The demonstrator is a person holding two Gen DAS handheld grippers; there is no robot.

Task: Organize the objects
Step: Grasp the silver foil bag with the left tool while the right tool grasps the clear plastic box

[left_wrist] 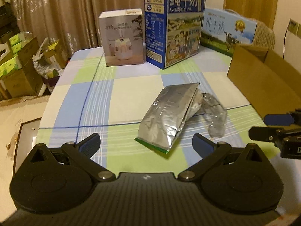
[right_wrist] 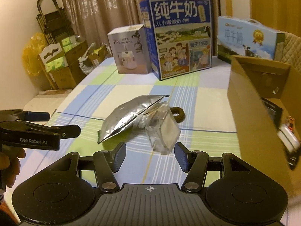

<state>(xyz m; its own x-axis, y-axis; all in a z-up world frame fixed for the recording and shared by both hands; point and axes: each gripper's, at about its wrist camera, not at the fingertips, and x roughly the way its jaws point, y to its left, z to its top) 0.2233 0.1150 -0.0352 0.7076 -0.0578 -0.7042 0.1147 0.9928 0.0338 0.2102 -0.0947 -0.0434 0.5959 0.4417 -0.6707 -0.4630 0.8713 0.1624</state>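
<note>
A crumpled silver foil pouch [left_wrist: 167,116] [right_wrist: 126,118] lies in the middle of the checked tablecloth. Against its right side leans a clear plastic container [left_wrist: 215,113] [right_wrist: 163,133] with cotton swabs and toothpicks inside. A brown hair tie [right_wrist: 178,114] lies just behind the container. My left gripper [left_wrist: 146,141] [right_wrist: 64,123] is open, short of the pouch's near end, with nothing between its fingers. My right gripper [right_wrist: 150,156] [left_wrist: 257,126] is open too, just short of the clear container and touching nothing.
An open cardboard box [right_wrist: 252,113] [left_wrist: 263,86] with several items inside stands at the right. A humidifier box [left_wrist: 123,37], a tall blue milk carton [left_wrist: 175,24] and a light blue milk box [left_wrist: 227,30] line the table's far side. Stacked boxes stand on the floor at left.
</note>
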